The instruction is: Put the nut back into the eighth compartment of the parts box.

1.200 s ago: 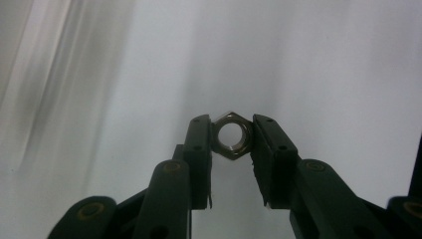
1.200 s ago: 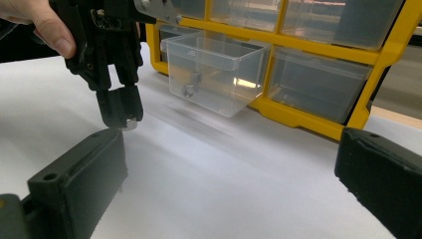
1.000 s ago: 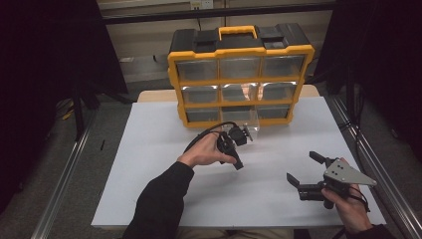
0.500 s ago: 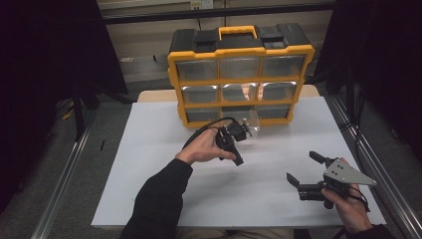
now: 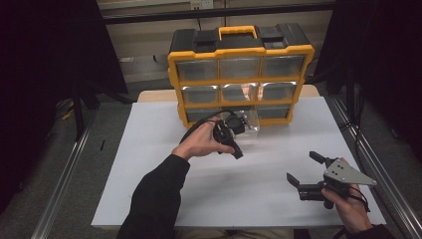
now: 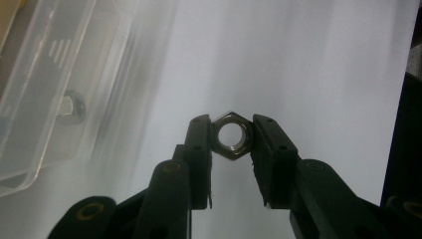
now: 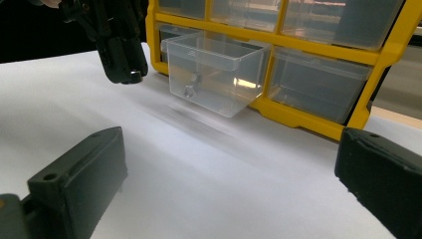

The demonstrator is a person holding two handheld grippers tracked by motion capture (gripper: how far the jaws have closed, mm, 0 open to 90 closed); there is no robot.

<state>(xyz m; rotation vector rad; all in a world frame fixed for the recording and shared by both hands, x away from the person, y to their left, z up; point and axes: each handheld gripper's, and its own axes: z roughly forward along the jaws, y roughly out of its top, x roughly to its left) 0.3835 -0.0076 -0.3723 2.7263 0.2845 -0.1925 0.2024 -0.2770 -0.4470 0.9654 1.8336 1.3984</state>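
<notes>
Left gripper view: left gripper [image 6: 233, 144] fingers clenched on a hex nut [image 6: 231, 135] above the desk [image 6: 308, 64], just beside the clear drawer [image 6: 45, 84], which seems to hold another nut; right gripper [image 5: 306, 172] fingers released near the desk's front right corner

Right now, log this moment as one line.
left claw: shut on nut | right claw: open, idle | drawer: pulled out

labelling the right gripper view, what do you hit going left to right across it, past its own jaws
left gripper → clear drawer pulled out of the organiser, a nut inside it → shut drawer → organiser's yellow frame
</notes>
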